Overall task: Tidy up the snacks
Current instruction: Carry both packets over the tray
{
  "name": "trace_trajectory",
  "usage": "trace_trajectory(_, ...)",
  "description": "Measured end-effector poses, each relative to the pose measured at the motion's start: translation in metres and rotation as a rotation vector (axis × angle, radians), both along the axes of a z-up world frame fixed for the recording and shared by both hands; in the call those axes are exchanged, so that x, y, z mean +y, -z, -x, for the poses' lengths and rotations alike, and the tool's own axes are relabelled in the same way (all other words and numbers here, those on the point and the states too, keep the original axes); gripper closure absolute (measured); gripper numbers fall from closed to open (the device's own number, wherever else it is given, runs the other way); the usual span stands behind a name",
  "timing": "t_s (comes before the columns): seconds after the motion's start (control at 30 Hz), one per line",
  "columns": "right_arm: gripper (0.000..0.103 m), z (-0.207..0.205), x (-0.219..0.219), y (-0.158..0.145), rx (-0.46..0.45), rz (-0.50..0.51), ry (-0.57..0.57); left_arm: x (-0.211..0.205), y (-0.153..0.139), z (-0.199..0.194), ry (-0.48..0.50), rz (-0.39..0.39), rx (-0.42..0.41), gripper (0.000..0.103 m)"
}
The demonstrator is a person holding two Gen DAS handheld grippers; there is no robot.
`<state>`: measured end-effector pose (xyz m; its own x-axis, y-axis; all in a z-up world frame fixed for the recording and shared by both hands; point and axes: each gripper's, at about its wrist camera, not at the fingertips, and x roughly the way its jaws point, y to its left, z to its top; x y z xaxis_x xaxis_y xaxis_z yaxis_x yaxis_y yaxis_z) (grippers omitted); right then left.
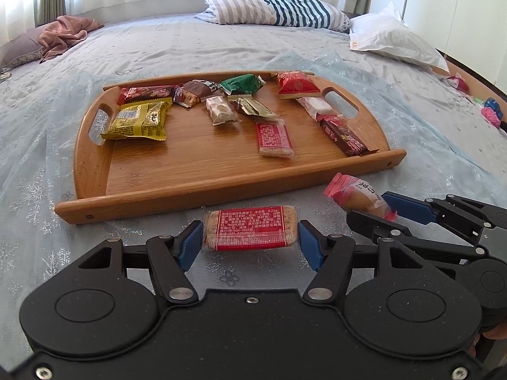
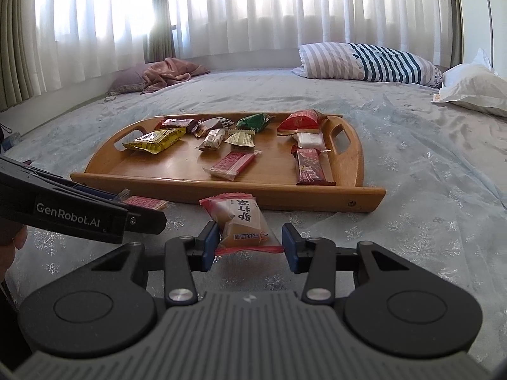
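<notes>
My left gripper (image 1: 250, 240) clamps a red bar (image 1: 251, 228), my right gripper (image 2: 250, 242) a pink snack (image 2: 242, 221), both just before the tray (image 1: 221, 190); next I lift them over its rim.

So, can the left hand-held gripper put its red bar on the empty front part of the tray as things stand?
Probably yes. The left hand-held gripper holds the red bar just before the tray; only the low front rim lies between, and the wood behind it is bare.

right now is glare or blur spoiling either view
Left wrist view: sharp, even light, edges bowed by the fisheye, text on the red cracker pack legible. Right wrist view: curtains blown out by backlight, tray dimmer but clear.
</notes>
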<state>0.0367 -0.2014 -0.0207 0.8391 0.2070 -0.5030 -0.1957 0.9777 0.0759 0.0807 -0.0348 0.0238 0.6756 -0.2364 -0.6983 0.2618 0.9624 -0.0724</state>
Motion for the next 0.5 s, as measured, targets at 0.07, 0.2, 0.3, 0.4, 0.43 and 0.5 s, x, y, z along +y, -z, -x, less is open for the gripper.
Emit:
trace_trajectory(0.07, 0.056, 0.001, 0.000, -0.001, -0.004, -0.001, 0.007, 0.002, -0.002, 0.002, -0.015, -0.003, -0.013, 0.041)
trace_trajectory(0.2, 0.055, 0.003, 0.000, -0.004, -0.015, -0.005, 0.023, 0.005, -0.008, 0.008, -0.029, -0.004, -0.045, 0.041)
trace_trajectory(0.3, 0.055, 0.004, -0.001, -0.008, -0.024, -0.011, 0.033, 0.009, -0.014, 0.010, -0.036, 0.003, -0.060, 0.041)
trace_trajectory(0.4, 0.055, 0.005, -0.002, -0.011, -0.035, -0.020, 0.046, 0.013, -0.019, 0.012, -0.055, 0.000, -0.084, 0.041)
trace_trajectory(0.43, 0.055, 0.006, -0.002, -0.012, -0.041, -0.023, 0.052, 0.014, -0.021, 0.013, -0.063, -0.004, -0.094, 0.041)
trace_trajectory(0.5, 0.055, 0.006, -0.003, -0.014, -0.055, -0.025, 0.065, 0.016, -0.023, 0.014, -0.078, -0.010, -0.111, 0.041)
